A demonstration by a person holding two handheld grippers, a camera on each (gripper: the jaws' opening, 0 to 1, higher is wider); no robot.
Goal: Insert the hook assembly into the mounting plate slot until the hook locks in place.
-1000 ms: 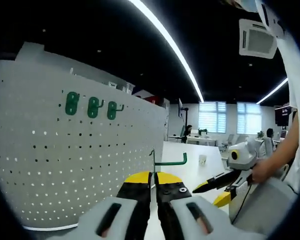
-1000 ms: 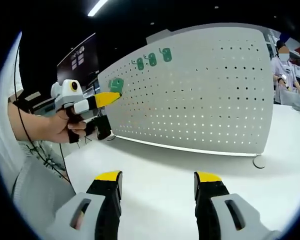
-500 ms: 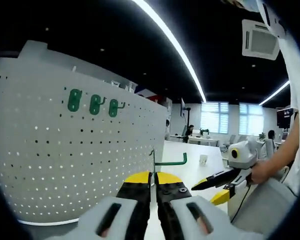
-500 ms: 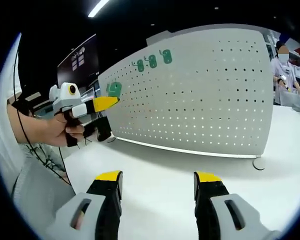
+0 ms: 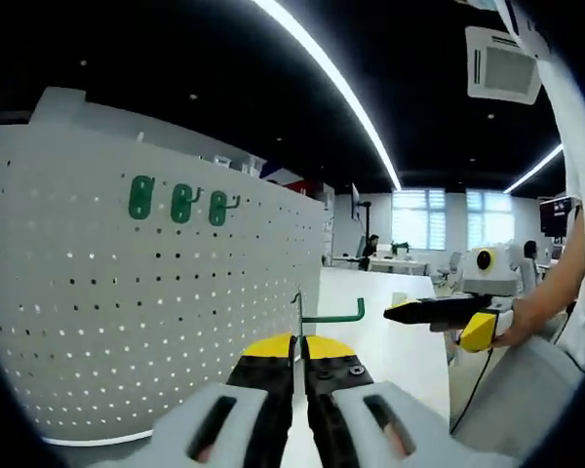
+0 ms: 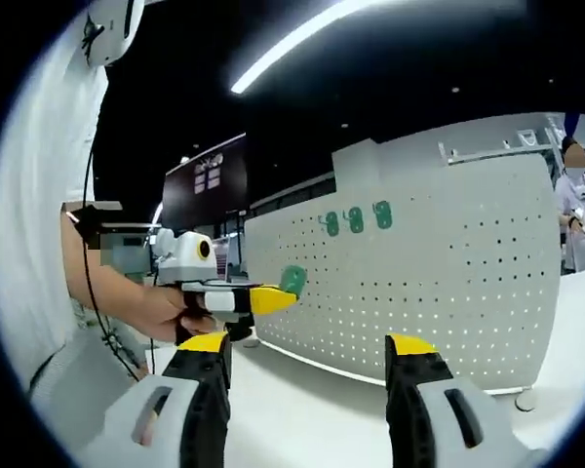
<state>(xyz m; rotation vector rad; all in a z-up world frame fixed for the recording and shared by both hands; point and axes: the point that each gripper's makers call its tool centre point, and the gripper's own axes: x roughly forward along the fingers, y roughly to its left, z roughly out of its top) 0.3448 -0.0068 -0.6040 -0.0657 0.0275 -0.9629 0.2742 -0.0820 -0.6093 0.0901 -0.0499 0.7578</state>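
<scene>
The white perforated mounting plate [image 5: 127, 292] stands upright on the white table, also seen as the mounting plate [image 6: 448, 283] from the other side. Three green hooks [image 5: 180, 202] hang near its top, shown too as green hooks [image 6: 356, 218]. My left gripper [image 5: 299, 366] is shut on a green hook assembly [image 5: 317, 317], whose thin arm points right, a little short of the plate. From the right gripper view, the left gripper [image 6: 268, 298] holds the green hook assembly [image 6: 292, 281] near the plate's left edge. My right gripper [image 6: 307, 351] is open and holds nothing; it appears as the right gripper [image 5: 439, 312] in a hand.
The white table [image 6: 312, 409] stretches in front of the plate. A person's hand and sleeve [image 6: 127, 302] hold the left gripper. Desks, windows and people [image 5: 409, 263] fill the far room. A person stands beyond the plate's right end [image 6: 577, 205].
My right gripper has tilted upward, so the plate sits lower and further right in its view. In the left gripper view the right gripper has risen. The left gripper still holds the hook assembly.
</scene>
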